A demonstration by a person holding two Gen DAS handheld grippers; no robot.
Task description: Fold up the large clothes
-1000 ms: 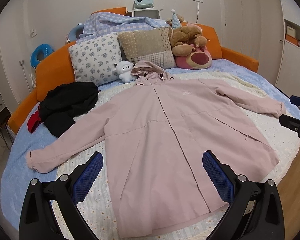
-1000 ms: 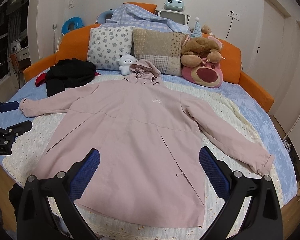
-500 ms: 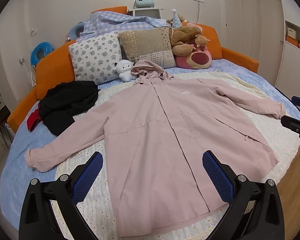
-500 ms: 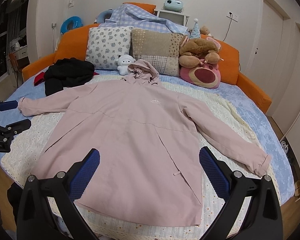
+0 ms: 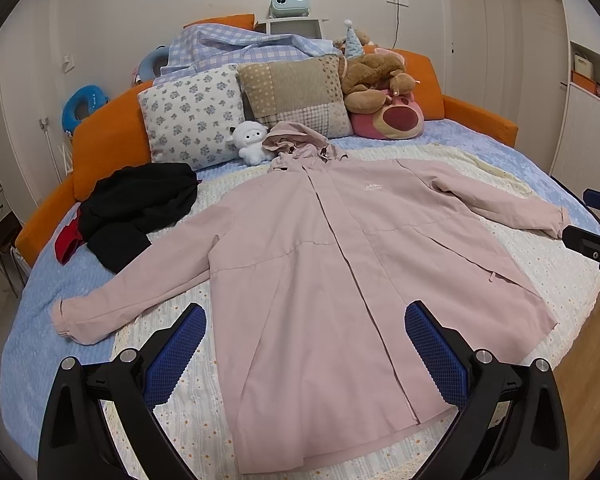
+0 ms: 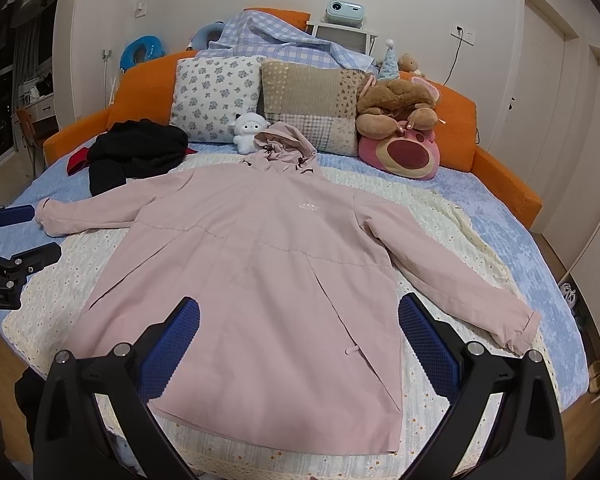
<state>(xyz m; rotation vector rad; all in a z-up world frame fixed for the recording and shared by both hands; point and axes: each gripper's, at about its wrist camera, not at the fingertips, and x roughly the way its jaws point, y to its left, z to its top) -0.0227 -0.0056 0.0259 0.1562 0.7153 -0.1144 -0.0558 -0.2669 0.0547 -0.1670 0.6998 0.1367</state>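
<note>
**Grippers edge back from the pink jacket**

Both grippers have shifted only slightly over the last second: the views ride a touch higher and the jacket's hem sits a little lower in frame, while the garment itself lies as it did before.

The left gripper (image 5: 306, 356) hovers above the jacket's hem with its blue-padded fingers (image 5: 176, 356) spread wide and nothing between them. The right gripper (image 6: 298, 354) is likewise wide apart and empty, hanging over the hem on the jacket's other side. From the left wrist view the right gripper shows as a dark shape at the far edge, beyond the jacket's sleeve cuff; from the right wrist view the left gripper appears just past the opposite cuff, and its body carries small white lettering too blurred to read.

The pink jacket (image 5: 332, 264) lies flat and face up on a cream blanket (image 5: 196, 412) over the blue bedspread (image 5: 36, 320), sleeves spread out to both sides, hood toward the pillows. A small white logo (image 6: 309, 207) sits on its chest; the words cannot be made out.

Beside one sleeve lies a heap of black clothing (image 5: 136, 208) with a red piece (image 5: 66, 242) under it. Beyond the hood stand a white plush toy (image 5: 250, 144), a floral pillow (image 5: 192, 116), a patchwork pillow (image 5: 300, 92), a pink bear cushion (image 5: 392, 118) and a brown plush (image 5: 374, 76).
</note>
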